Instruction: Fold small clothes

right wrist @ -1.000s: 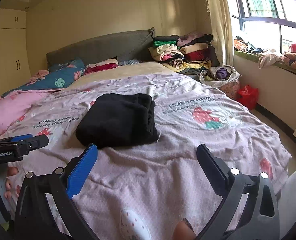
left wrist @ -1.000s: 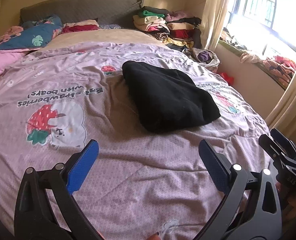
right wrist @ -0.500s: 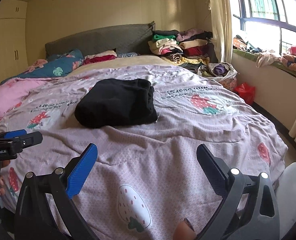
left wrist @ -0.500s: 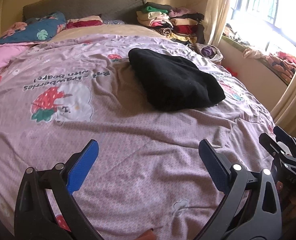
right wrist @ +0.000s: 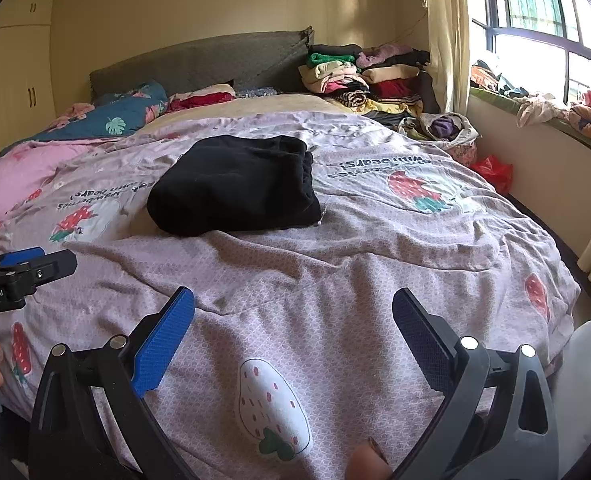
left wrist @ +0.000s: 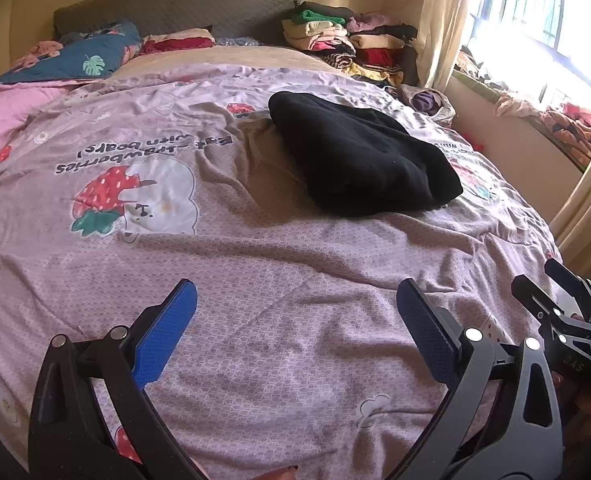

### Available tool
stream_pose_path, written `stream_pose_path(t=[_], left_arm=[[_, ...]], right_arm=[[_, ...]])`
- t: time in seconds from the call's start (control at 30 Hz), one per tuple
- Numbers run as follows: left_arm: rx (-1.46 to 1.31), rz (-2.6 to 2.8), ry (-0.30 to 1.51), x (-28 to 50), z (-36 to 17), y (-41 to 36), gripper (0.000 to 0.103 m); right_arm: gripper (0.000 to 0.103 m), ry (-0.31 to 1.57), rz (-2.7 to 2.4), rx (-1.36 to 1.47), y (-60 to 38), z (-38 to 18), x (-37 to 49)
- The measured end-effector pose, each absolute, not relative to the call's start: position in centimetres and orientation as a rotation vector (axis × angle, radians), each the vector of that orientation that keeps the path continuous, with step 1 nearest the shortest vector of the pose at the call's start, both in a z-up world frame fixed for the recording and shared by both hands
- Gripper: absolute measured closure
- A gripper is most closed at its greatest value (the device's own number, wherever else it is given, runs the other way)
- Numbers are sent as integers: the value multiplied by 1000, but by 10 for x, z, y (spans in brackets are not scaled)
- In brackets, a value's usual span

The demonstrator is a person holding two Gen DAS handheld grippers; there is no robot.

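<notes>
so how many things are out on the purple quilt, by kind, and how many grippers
black folded garment: 1
grippers, left and right, jaws open, holding nothing: 2
total: 3
The pile by the headboard is too jumbled to count.

the folded garment point(left wrist: 359, 160) lies on the bedspread point(left wrist: 255, 264) near the middle of the bed, well ahead of both grippers. behind it, pillows point(right wrist: 115, 120) rest against the headboard point(right wrist: 199, 64), with a pile of folded clothes point(right wrist: 359, 76) at the headboard's right end. right of the bed run the curtain point(right wrist: 447, 36) and the window ledge point(right wrist: 535, 108), which has clothes on it.
</notes>
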State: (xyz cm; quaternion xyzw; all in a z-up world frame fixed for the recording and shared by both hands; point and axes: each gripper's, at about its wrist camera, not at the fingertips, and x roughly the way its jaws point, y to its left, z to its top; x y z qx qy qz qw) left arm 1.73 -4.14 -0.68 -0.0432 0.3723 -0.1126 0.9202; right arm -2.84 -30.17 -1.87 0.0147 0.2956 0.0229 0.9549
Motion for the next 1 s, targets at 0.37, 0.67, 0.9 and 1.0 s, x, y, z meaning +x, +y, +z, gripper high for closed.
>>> stream_pose_path(t=[0.37, 0.67, 0.9, 1.0], left_arm=[[-82, -223, 768, 17, -8, -41, 9], [-78, -221, 773, 17, -8, -40, 9], [-77, -217, 771, 16, -7, -41, 9], [-80, -218, 772, 16, -7, -40, 9]], right_arm=[[4, 605, 48, 38, -303, -20, -27], [4, 607, 49, 42, -304, -20, -27], [4, 606, 49, 39, -304, -20, -27], [4, 605, 56, 45, -304, -21, -27]])
